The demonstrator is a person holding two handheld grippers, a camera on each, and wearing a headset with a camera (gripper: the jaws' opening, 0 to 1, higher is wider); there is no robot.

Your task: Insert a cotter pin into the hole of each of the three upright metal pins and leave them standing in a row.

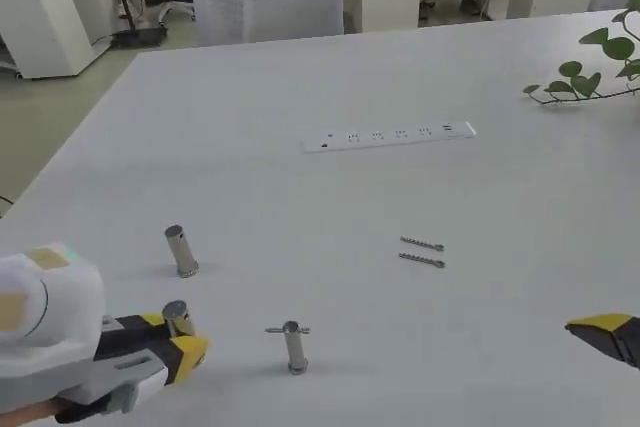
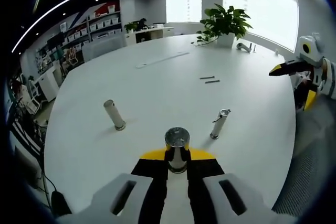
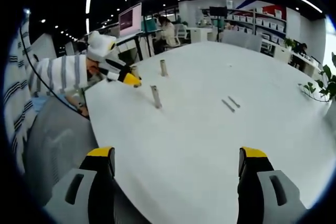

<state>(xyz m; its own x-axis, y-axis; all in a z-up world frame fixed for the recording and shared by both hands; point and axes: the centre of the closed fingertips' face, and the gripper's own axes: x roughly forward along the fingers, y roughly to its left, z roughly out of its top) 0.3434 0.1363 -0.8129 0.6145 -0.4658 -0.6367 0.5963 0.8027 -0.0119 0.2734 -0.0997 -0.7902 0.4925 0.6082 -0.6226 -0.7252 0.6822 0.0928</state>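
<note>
My jaws are black, tipped yellow. The bench (image 1: 300, 77) is plain white, its pins (image 1: 181, 250) silver; my sleeve (image 3: 60, 77) is striped grey and white.

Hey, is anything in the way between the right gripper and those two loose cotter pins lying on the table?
Nothing visible does. Only bare table lies between the open right gripper and the two loose cotter pins. The upright metal pins, one held in the left gripper, stand farther left, beyond them.
</note>
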